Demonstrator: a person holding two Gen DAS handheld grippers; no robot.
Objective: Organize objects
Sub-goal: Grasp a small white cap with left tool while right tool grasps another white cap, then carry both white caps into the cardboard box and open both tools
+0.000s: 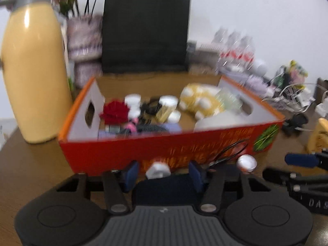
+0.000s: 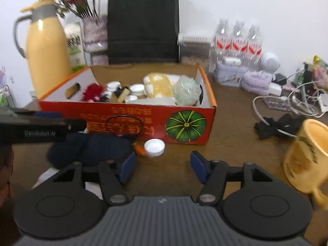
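Observation:
An orange-red cardboard box (image 1: 114,151) (image 2: 205,127) stands on the brown table, filled with small jars, a red flower, a yellow plush and a plastic bag. My left gripper (image 1: 163,173) is open just in front of the box, with a small white item (image 1: 157,170) between its jaws, apart from the pads, and a dark blue cloth (image 1: 164,188) below. A white lid (image 1: 247,162) (image 2: 154,147) and a black hair hoop (image 2: 125,126) lie by the box front. My right gripper (image 2: 163,167) is open and empty over bare table, right of the dark cloth (image 2: 92,149).
A yellow thermos (image 1: 34,69) (image 2: 49,57) stands left of the box, a black bag (image 2: 143,22) and flowers behind it. Water bottles (image 2: 237,39), cables (image 2: 297,102), a black bow (image 2: 280,126) and a yellow mug (image 2: 305,155) sit to the right.

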